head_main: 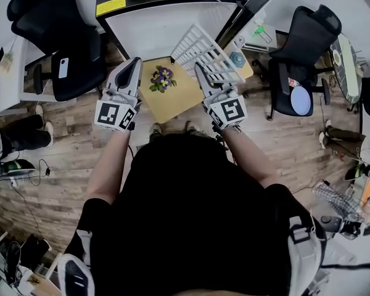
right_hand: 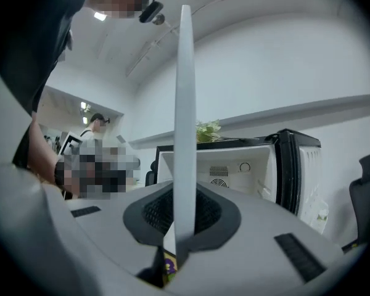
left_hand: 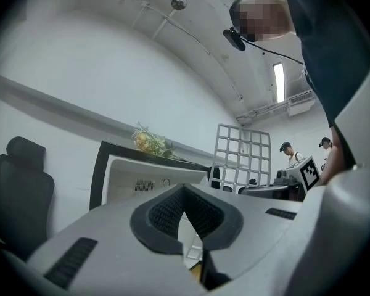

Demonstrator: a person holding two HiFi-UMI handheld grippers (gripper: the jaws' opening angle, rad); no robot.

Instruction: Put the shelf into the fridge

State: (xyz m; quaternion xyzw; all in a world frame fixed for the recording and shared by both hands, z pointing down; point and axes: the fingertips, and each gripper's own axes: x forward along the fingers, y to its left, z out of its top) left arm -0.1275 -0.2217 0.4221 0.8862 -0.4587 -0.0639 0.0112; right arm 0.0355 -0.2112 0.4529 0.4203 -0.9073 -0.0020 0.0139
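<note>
The white wire shelf (head_main: 206, 53) is held tilted in the air in front of the small black fridge (head_main: 172, 11), whose door (head_main: 253, 8) stands open to the right. My right gripper (head_main: 201, 73) is shut on the shelf's near edge. In the right gripper view the shelf (right_hand: 185, 103) runs edge-on up between the jaws, with the fridge's white inside (right_hand: 234, 165) behind it. My left gripper (head_main: 134, 66) hovers to the left, shut and holding nothing. Its own view shows the shelf's grid (left_hand: 243, 156) to the right and the fridge (left_hand: 142, 174) ahead.
A low yellow table (head_main: 172, 100) with a purple flower pot (head_main: 163, 79) stands just below the grippers. Black office chairs sit at the left (head_main: 61, 36) and right (head_main: 299, 54). Yellow flowers (left_hand: 151, 143) lie on top of the fridge. Other people (left_hand: 290, 156) stand in the background.
</note>
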